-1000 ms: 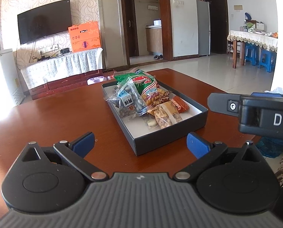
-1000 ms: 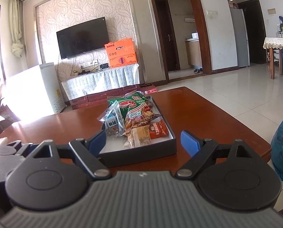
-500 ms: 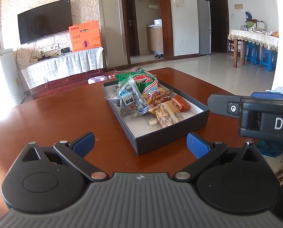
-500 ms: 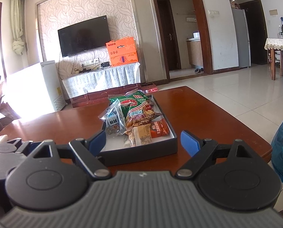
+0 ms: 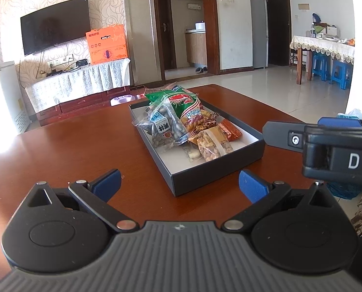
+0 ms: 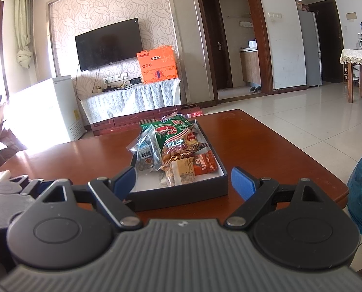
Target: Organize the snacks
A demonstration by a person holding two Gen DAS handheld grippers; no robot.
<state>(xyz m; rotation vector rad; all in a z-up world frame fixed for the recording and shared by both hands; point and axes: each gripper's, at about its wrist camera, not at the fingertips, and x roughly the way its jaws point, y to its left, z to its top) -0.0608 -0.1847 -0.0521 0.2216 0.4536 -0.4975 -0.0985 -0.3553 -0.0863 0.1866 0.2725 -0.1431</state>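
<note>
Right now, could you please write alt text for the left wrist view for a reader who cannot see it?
A dark box of snack packets, a green prawn cracker bag on top, sits on a wooden table. The open left tongs are in the foreground, the right tongs entering at right.

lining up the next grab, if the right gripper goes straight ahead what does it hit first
Most likely the near wall of the dark snack box, which sits between the open right gripper fingers; depth is hard to judge, and it might pass over into the packets.
</note>
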